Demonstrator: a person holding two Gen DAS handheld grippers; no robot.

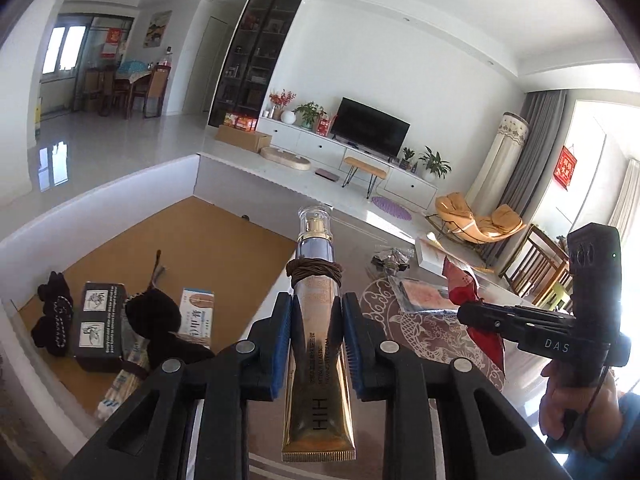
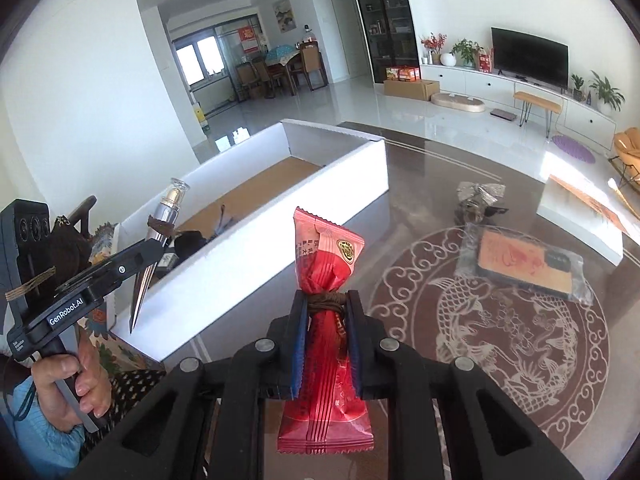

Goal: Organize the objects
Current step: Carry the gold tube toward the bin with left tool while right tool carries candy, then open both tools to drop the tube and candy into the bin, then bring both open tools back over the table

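Note:
My left gripper (image 1: 316,308) is shut on a gold cosmetic tube (image 1: 318,360) with a clear cap and a brown cord wound round its neck, held upright beside the white cardboard box (image 1: 100,196). The tube also shows in the right wrist view (image 2: 160,232), over the box's near wall. My right gripper (image 2: 326,308) is shut on a red snack packet (image 2: 326,264) with a brown cord round its middle, held above the table. The packet also shows in the left wrist view (image 1: 476,312).
The box (image 2: 336,184) holds a dark carton (image 1: 102,326), black knitted items (image 1: 54,312) and a blue-white pack (image 1: 196,316). On the patterned glass table (image 2: 520,340) lie a bagged flat pack (image 2: 524,260), a silvery wrapped item (image 2: 478,196) and a white box (image 2: 580,216).

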